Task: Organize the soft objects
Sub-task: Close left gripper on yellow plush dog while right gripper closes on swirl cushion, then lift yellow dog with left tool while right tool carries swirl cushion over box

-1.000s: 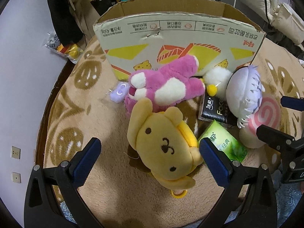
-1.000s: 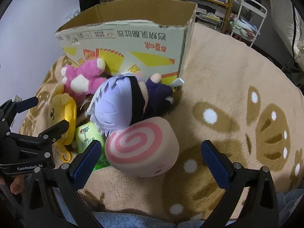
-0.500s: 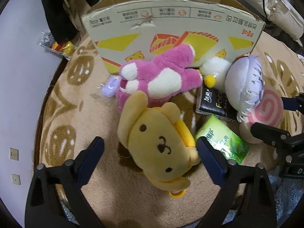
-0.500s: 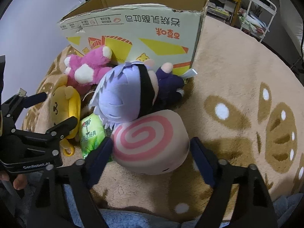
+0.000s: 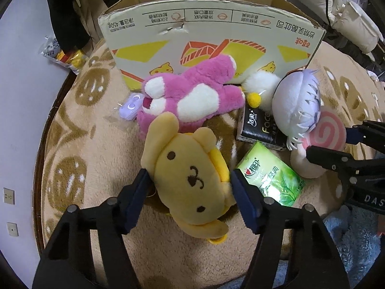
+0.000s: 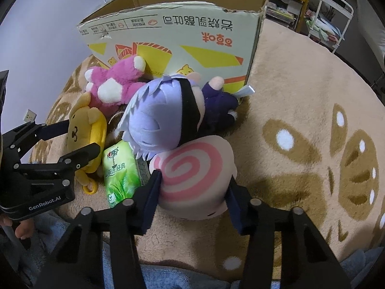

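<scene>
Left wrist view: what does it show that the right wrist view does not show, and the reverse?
Only the left wrist view shows the small purple gadget, the white fluffy toy and the black tissue pack. Only the right wrist view shows the purple-haired doll's dark body and the white cart. Both show the cardboard box, pink bear, yellow bear, green tissue pack and swirl plush.

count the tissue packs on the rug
2. Green pack lies between the yellow bear and the swirl plush; black pack sits behind it, partly under the purple-haired doll. Others may be hidden.
</scene>
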Demonstrator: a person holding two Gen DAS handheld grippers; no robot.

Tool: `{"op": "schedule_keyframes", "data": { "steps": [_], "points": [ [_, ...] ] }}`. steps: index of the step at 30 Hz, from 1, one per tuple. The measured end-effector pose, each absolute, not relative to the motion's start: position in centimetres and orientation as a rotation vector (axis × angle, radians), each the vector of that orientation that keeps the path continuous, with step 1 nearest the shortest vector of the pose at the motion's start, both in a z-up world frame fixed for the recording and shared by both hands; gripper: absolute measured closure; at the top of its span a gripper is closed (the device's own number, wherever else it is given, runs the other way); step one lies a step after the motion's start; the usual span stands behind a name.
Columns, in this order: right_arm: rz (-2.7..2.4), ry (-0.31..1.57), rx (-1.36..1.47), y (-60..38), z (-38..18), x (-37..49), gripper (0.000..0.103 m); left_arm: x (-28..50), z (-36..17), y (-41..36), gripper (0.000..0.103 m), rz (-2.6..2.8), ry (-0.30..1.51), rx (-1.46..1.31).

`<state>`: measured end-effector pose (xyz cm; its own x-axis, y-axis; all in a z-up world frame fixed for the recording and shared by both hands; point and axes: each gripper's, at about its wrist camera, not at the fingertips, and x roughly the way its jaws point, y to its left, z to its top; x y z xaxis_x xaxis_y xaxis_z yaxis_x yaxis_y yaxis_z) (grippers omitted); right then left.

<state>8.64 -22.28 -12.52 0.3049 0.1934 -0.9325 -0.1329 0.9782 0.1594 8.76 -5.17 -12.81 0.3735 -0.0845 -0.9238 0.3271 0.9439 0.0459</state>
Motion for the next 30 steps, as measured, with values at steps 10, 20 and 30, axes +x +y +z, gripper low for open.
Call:
{"op": "schedule_keyframes", "data": {
  "steps": [10,20,30],
  "points": [
    [0.192,1.215,0.099,-23.5,-11.3,7.7,0.056,7.7,-12.0,-5.1,0.039,-0.273,1.132,0.253],
    [0.162,1.11,0.144,-25.1,-8.8,6.2,0.056,6.6,-9.9,-4.6,0.039,-0.256,1.064,0.238],
    [0.17,0.875,0.182,-25.6,-3.7,4.5,0.056,4.6,-4.4,-3.7,0.039,-0.2,0.815,0.223]
  ]
}}
